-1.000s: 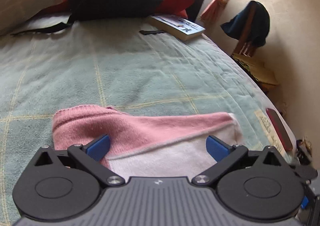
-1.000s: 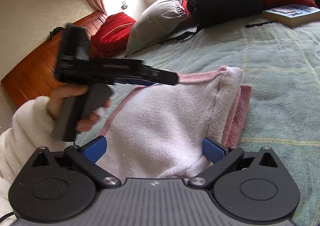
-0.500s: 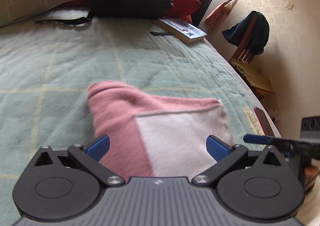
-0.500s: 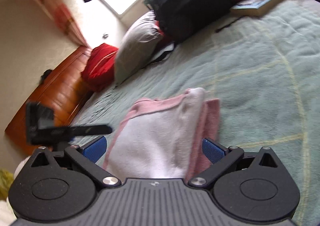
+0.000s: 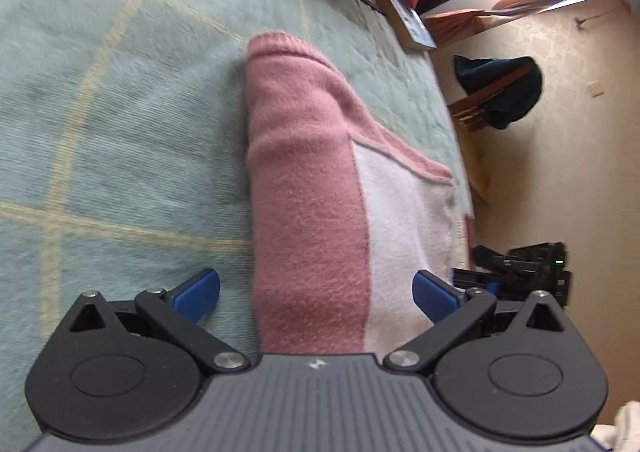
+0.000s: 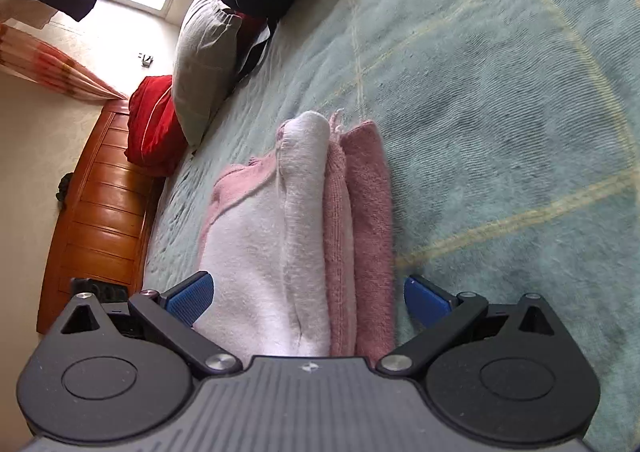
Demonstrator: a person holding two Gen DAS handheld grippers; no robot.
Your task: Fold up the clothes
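**Folded pink garment lying on the bed**

You are holding the left gripper (image 5: 316,290) with its blue fingers spread wide, pinching nothing, over the pink-and-white folded garment (image 5: 320,212) lying on the green blanket (image 5: 120,112). Your right gripper (image 6: 306,298) is likewise gaping open, straddling the garment's stacked layers without touching them.

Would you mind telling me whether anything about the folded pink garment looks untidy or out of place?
Mostly tidy. The pink and white garment lies folded on the green blanket, but its layers are stepped rather than flush, and a few loose threads stick out at the far corner. Both the left gripper and right gripper are open.
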